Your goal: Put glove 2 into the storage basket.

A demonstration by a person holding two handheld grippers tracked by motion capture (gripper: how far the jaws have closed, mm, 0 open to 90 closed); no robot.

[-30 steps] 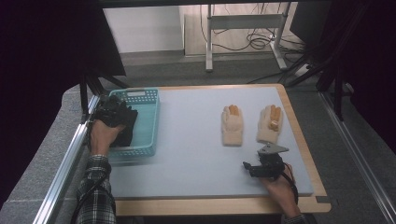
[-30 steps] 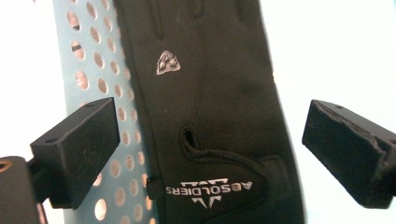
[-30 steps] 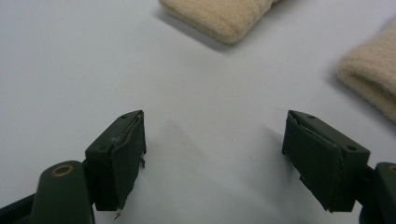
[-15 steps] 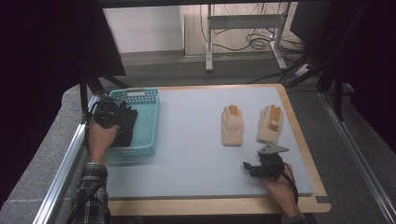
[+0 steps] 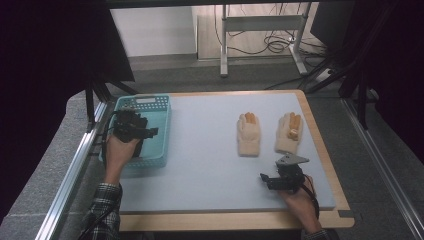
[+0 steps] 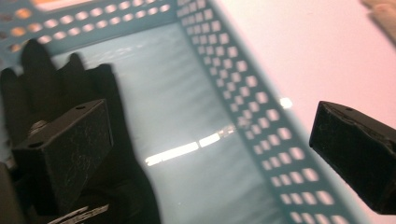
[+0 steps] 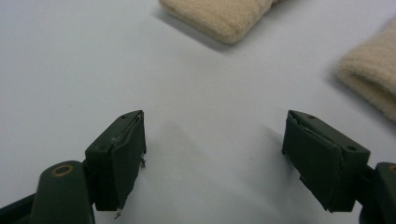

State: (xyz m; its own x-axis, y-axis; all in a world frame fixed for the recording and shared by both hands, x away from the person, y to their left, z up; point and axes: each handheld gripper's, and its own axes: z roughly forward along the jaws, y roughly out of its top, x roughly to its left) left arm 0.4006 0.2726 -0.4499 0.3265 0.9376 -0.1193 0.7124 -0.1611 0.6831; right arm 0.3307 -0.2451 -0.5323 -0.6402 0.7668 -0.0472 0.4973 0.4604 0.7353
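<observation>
Left gripper (image 5: 131, 127) over the teal basket (image 5: 159, 107), right gripper (image 5: 280, 179) near beige gloves (image 5: 248, 134); both jaws apart; a dark, perhaps black glove (image 6: 60, 88) lies inside.

The left gripper (image 5: 131, 127) has lifted slightly above the basket (image 5: 159, 145).

2 beige gloves (image 5: 248, 135) flat, black glove (image 6: 56, 107) in basket (image 5: 160, 115)

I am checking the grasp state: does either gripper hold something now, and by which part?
Nothing is held. The left gripper is open over the basket; the right gripper is open over the mat.
</observation>
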